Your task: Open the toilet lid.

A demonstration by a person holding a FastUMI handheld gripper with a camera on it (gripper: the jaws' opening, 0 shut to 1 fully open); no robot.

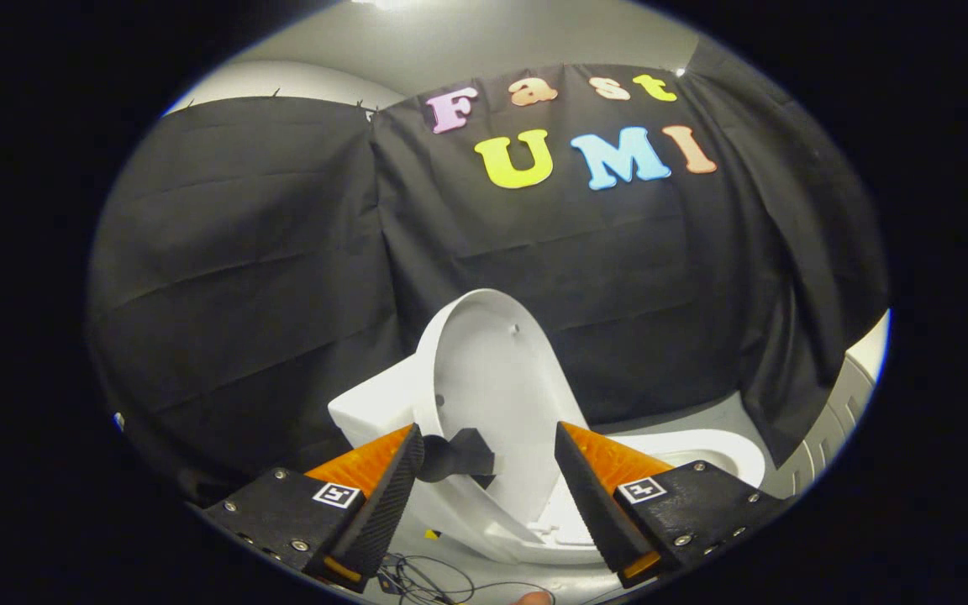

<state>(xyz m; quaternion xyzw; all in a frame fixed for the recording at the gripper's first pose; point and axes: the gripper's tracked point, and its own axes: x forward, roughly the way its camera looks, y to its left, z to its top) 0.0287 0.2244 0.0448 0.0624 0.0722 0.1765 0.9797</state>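
The lift looked nearly finished: the white plastic oval toilet lid (492,378) stood raised well off the white ceramic toilet bowl (702,449), its long axis running towards twelve o'clock and its underside facing three o'clock. The tool (488,470) was spread apart, clamped on nothing, its fingers either side of the lid's lower rim. Next, I judged, came a gentle push back, then withdrawal.

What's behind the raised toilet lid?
Behind the raised lid hangs the black cloth wall, with the white tank beside it. The open tongs straddle the lid; it hides whatever sits directly behind.
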